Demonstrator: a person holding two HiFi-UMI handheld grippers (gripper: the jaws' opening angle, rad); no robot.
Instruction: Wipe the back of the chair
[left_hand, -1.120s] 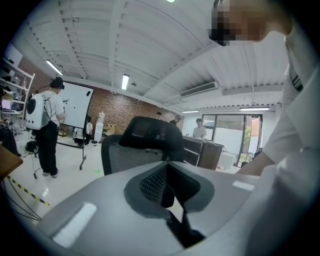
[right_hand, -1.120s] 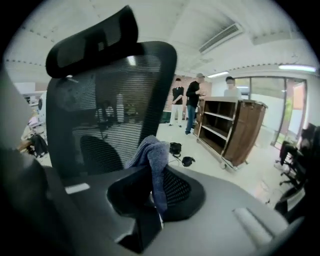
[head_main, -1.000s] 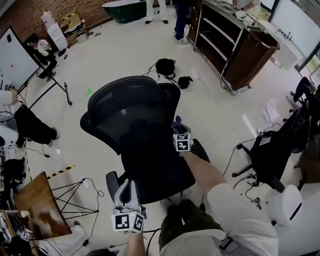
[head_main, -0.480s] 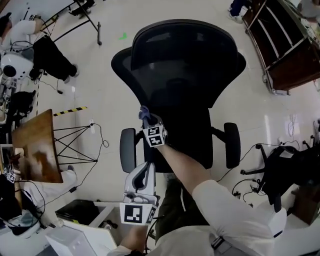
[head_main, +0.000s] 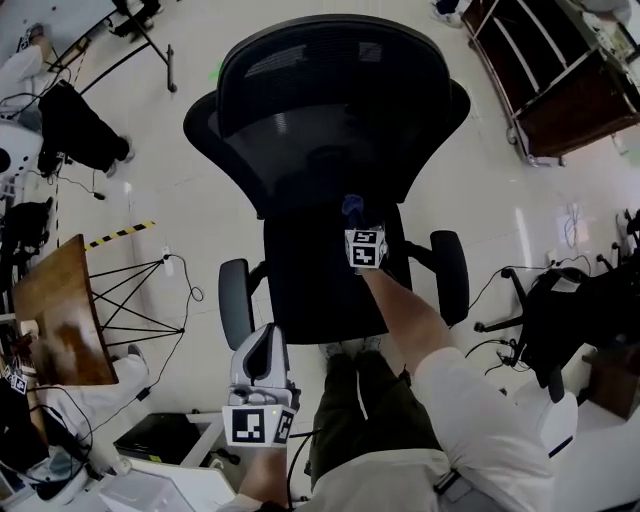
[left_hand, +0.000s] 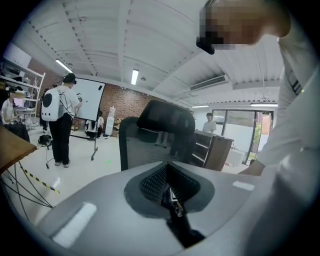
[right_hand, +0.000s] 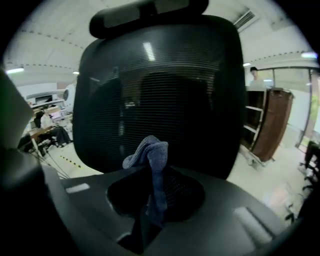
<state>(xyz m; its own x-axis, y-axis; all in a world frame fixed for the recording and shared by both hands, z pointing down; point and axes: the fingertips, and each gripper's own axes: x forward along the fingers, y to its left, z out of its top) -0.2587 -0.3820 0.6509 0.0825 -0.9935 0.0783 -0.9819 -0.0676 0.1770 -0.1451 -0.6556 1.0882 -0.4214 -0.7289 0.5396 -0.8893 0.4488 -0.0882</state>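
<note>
The right tool (head_main: 356, 226) is reaching forward over the seat (head_main: 320, 285) of a black mesh office chair (head_main: 325, 120), its jaws pinching a blue cloth (head_main: 350, 208). In the right gripper view the cloth (right_hand: 148, 150) is running lengthwise along the jaws of the tool (right_hand: 152, 197), and its bunched free end is poking out ahead and curling upward toward the chair's backrest (right_hand: 165, 85). The backrest is standing upright straight ahead of this tool, its long axis vertical, with the headrest (right_hand: 150, 11) on top. Whether the cloth is touching the mesh cannot be told.

The left tool (head_main: 260, 345) is hanging back, well behind the right one and near the left armrest (head_main: 235, 300). Its jaws are pressed together on nothing (left_hand: 170, 192), pointing toward the chair (left_hand: 160, 132) ahead of it.
</note>
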